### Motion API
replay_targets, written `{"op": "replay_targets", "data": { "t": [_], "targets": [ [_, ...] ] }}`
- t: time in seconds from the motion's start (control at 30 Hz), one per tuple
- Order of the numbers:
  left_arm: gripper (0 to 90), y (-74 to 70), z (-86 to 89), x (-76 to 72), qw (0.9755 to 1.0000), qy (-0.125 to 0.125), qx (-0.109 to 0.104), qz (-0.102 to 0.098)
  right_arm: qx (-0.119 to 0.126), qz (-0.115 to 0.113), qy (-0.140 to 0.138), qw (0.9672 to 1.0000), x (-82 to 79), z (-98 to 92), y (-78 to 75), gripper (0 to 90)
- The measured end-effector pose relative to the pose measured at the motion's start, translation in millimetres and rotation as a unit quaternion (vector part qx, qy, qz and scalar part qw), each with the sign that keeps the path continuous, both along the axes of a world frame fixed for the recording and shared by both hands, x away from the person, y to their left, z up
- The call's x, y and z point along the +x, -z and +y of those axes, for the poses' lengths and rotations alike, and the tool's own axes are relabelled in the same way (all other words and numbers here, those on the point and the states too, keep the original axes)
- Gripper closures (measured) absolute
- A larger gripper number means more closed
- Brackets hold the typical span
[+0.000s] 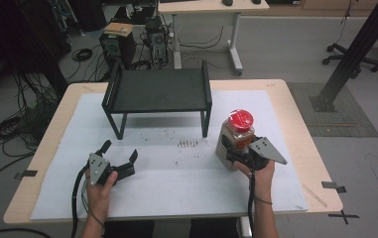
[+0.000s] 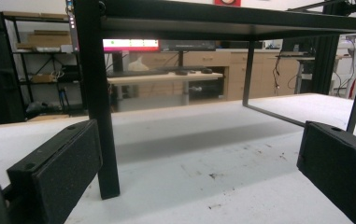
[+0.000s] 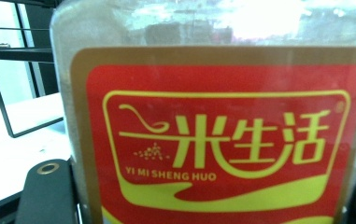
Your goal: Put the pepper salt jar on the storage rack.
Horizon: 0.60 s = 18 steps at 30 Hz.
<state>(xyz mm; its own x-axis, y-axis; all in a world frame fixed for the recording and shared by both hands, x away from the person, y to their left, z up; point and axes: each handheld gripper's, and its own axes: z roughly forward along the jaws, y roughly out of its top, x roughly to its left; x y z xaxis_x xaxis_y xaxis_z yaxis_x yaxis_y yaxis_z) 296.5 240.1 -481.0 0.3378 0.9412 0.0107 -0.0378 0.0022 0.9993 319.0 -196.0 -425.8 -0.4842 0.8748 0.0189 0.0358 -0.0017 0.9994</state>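
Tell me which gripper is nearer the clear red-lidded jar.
Right. The right gripper is clamped on the clear red-lidded jar; the left gripper sits open across the white mat, in front of the black metal shelf.

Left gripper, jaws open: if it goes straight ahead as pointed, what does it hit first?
Probably the black stand: the left gripper looks under its shelf, near front leg just inside the left jaw. Between the legs the white mat looks free; depth is unclear.

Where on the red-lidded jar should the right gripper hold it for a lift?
Low on the jar body, from the person's side, as the right gripper clamps it now. The labelled walls look flat and upright for the pads; the red lid is domed and likelier to slip.
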Motion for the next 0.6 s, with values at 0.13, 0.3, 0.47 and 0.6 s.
{"op": "replay_targets", "data": {
  "t": [0.13,0.3,0.47,0.6],
  "targets": [
    [0.3,-0.2,0.5,0.5,1.0000,0.000,-0.003,0.003,-0.002,0.003,-0.001,1.0000,0.2,-0.1,-0.8,24.5],
    [0.3,-0.1,0.3,0.3,1.0000,0.000,-0.002,0.002,-0.002,0.003,-0.001,1.0000,0.2,-0.2,-0.9,24.5],
    [0.3,-0.1,0.3,0.3,1.0000,0.001,-0.001,0.002,-0.003,0.003,-0.001,1.0000,0.3,-0.3,-1.1,24.5],
    [0.3,0.0,0.1,0.1,1.0000,0.000,0.000,0.001,-0.004,0.005,-0.002,1.0000,0.3,-0.3,-1.4,24.5]
  ]
}}
